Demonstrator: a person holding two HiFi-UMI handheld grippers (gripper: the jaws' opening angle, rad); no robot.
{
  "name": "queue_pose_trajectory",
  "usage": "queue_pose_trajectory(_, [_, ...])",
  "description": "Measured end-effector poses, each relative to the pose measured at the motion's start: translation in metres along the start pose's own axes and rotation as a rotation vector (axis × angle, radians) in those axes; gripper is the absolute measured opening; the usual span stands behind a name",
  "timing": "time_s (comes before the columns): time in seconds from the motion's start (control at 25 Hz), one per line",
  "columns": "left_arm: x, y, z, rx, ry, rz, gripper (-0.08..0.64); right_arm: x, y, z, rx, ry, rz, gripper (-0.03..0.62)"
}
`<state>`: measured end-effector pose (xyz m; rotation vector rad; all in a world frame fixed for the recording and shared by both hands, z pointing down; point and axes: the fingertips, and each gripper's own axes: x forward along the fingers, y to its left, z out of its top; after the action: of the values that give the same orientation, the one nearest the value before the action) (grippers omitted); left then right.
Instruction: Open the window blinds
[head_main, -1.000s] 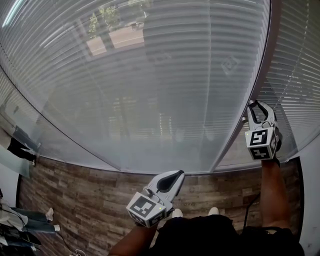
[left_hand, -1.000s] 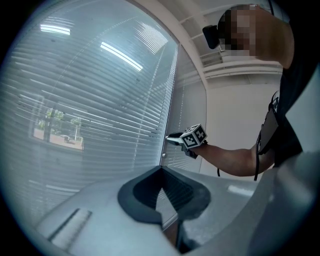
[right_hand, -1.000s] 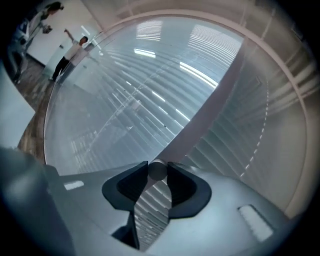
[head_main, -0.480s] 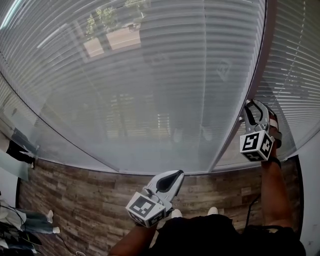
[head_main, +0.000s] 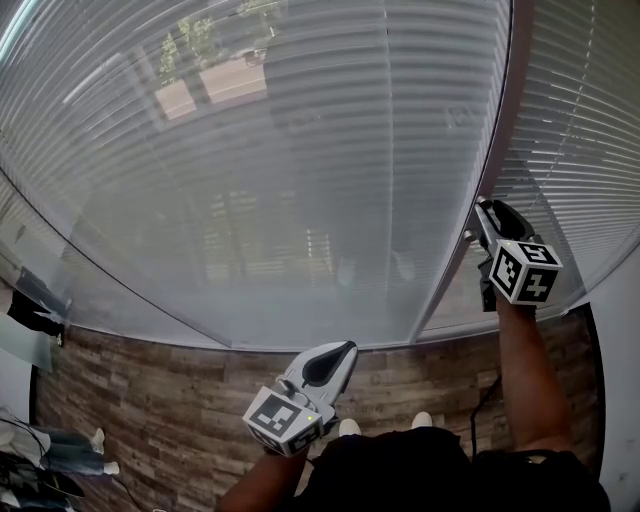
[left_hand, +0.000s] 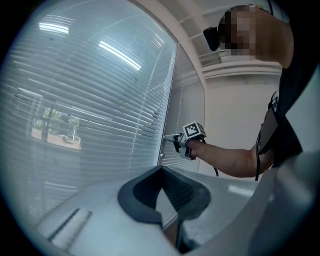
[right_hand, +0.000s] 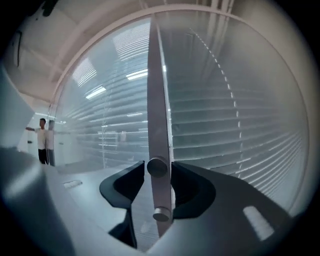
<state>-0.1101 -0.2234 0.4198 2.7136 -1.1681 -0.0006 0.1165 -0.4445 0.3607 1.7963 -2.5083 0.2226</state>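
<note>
Slats of thin, horizontal blinds (head_main: 250, 150) flank a flat grey mullion (right_hand: 156, 100); right gripper (head_main: 483, 210), jaws just opened, straddles its round knob (right_hand: 157, 167); left gripper (head_main: 325, 362) pressed together, empty

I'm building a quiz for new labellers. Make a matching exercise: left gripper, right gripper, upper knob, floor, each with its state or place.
1 left gripper
2 right gripper
3 upper knob
4 floor

A brown planks
B jaws together, empty
C on the vertical frame bar
D jaws apart around a knob

Pairs: 1-B, 2-D, 3-C, 4-A. The right gripper's jaws have just been opening, the knob between them.
</note>
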Motion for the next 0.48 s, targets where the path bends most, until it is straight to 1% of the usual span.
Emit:
queue_pose_trajectory(0.08, [0.0020, 0.0012, -0.0028, 0.000, 0.006, 0.002, 0.000, 0.0039, -0.0014, -0.0019, 0.059, -0.004, 0.020, 0.187])
queue_pose_trajectory(0.12, [0.0017, 0.0015, -0.0023, 0.002, 0.004, 0.002, 0.000, 0.0046, -0.0015, -0.0016, 0.075, -0.006, 0.022, 0.173])
queue_pose_trajectory(0.16, [0.0012, 0.0017, -0.0011, 0.002, 0.002, 0.004, 0.000, 0.0047, -0.0017, -0.0013, 0.082, -0.006, 0.020, 0.156])
queue_pose_trajectory(0.24, [0.0001, 0.0024, -0.0006, -0.003, -0.003, 0.010, 0.000, 0.0043, -0.0018, -0.0011, 0.061, 0.000, 0.009, 0.153])
queue_pose_trajectory(0.32, [-0.0010, 0.0032, -0.0019, -0.003, 0.001, 0.013, 0.000, 0.0038, -0.0012, -0.0011, -0.025, 0.015, -0.011, 0.152])
queue_pose_trajectory(0.48, [-0.0002, 0.0037, -0.0033, 0.000, 0.003, 0.011, 0.000, 0.0053, -0.0008, -0.0011, -0.270, 0.055, -0.063, 0.150])
